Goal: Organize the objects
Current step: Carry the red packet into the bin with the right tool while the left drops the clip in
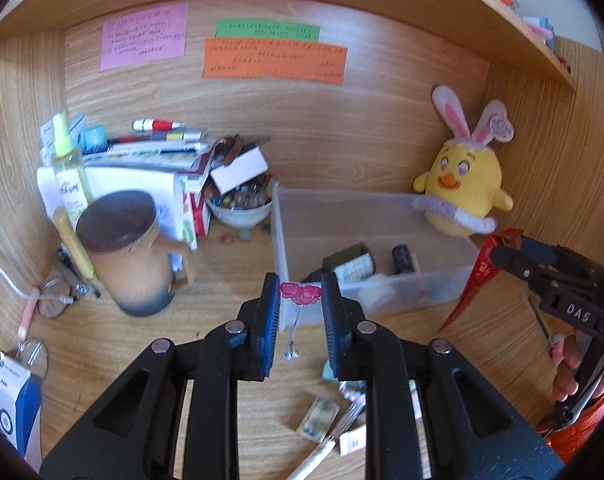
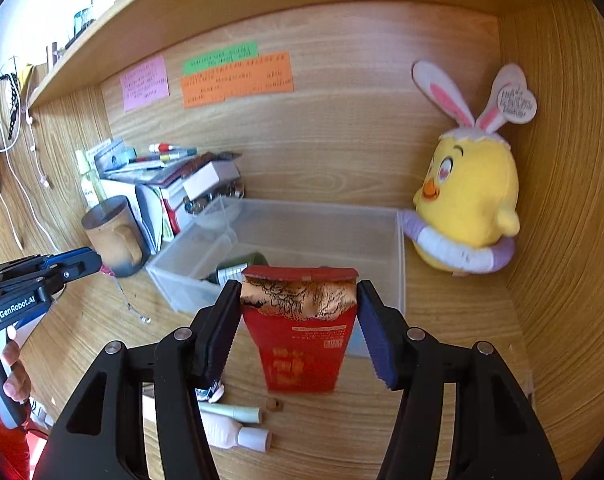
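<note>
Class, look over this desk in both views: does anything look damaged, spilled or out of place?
Yes. The red envelope held in the right tongs has a ragged, torn-open top edge. Small coloured stones lie loose on the desk beside the white bowl, as if spilled from it.

Bin [image 1: 285,240] mid-table [image 1: 229,308], against the back wall. Mug [image 1: 129,256] to its left. Plush chick [image 1: 462,188] at its right corner.

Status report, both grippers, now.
Left gripper shut on pink charm. Right gripper shut on red envelope. Clear bin ahead, unobstructed.
</note>
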Motion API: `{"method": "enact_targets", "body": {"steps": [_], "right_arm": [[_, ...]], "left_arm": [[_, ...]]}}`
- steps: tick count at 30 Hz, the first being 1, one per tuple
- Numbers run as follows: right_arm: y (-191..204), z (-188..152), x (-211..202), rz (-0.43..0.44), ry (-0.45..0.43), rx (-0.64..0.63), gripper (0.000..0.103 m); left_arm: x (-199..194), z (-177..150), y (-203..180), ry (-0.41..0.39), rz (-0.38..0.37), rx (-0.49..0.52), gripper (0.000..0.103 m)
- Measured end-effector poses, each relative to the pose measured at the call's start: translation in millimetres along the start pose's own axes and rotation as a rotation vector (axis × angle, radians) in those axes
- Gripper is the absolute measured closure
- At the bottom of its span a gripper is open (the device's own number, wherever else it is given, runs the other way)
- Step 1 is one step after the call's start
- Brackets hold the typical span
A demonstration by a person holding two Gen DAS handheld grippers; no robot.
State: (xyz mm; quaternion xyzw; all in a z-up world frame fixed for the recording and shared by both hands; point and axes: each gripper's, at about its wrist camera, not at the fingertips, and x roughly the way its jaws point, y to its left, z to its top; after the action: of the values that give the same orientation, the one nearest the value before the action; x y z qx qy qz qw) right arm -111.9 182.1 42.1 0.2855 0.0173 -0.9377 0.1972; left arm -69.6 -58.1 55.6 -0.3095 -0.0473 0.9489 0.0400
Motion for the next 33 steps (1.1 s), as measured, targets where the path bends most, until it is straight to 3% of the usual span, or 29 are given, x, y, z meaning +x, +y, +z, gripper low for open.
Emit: {"method": "enact_targets", "body": {"steps": [21,27,33], "right_arm": [[0,66,-8,-0.023,-0.14,-0.026,0.049],[-6,70,16,-0.031,-0.1,-0.022,0.049],[-8,61,43,-0.031,-0.028,-0.033,0.049]], "left_arm": [[12,77,-15,-0.074,-0.073,0.002,0.083],[33,82,-18,-0.051,-0.093,-0.001,0.083],[70,74,-17,0.026,-0.089,-0.005,0.083]]}}
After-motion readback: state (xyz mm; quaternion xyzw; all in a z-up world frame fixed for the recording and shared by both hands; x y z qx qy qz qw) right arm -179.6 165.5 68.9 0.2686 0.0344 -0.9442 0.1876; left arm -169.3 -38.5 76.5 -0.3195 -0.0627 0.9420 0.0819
